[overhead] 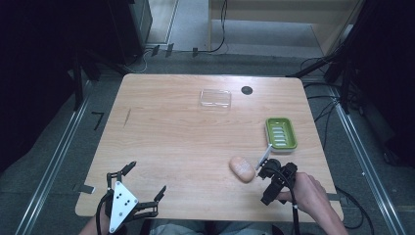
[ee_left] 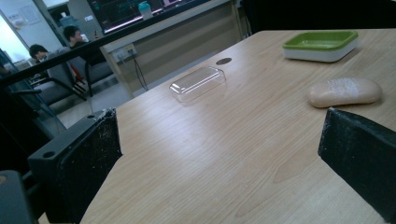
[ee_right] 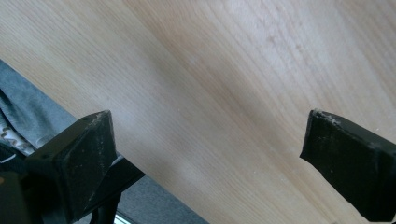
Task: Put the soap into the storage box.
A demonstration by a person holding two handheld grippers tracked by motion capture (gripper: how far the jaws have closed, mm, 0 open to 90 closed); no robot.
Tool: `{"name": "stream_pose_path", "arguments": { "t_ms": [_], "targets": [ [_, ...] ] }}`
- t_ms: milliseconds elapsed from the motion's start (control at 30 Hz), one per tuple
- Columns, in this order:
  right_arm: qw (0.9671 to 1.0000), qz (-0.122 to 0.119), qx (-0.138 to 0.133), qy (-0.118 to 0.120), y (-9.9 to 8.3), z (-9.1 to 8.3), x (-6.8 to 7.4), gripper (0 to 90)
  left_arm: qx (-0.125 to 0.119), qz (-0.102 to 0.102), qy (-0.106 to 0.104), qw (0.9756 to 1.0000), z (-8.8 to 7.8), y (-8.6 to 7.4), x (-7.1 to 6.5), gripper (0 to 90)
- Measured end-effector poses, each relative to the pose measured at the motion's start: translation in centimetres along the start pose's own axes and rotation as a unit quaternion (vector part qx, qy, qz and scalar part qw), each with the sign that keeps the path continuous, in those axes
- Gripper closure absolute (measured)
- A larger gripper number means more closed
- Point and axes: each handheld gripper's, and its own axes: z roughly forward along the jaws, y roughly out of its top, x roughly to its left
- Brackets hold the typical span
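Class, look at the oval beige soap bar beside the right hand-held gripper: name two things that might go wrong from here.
1. The oval beige soap bar is smooth and rounded, so it may slip out of the open right hand-held gripper as it closes.
2. The green rectangular soap dish sits near the wooden table edge; a careless placement might nudge it off.

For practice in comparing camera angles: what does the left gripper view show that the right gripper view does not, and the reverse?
Left gripper view: a bar of soap, a green soap dish, a clear plastic lid, and seated people beyond the table. Right gripper view: bare wood up close and the table's edge with grey floor below it. Both share the wooden table and two black fingers standing wide apart, holding nothing.
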Motion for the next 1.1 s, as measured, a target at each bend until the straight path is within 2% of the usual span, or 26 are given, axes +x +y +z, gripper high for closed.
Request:
{"name": "stream_pose_path", "arguments": {
  "t_ms": [700, 1100],
  "targets": [
    [0.9996, -0.024, -0.007, -0.011, 3.1, -1.2, 0.9, 2.8, -0.001, 0.000, -0.001, 1.0000, 0.0, 0.0, 0.0, 0.0],
    [0.9993, -0.036, -0.010, -0.009, 4.9, -1.2, 1.3, 2.8, -0.001, 0.000, -0.001, 1.0000, 0.0, 0.0, 0.0, 0.0]
  ]
}}
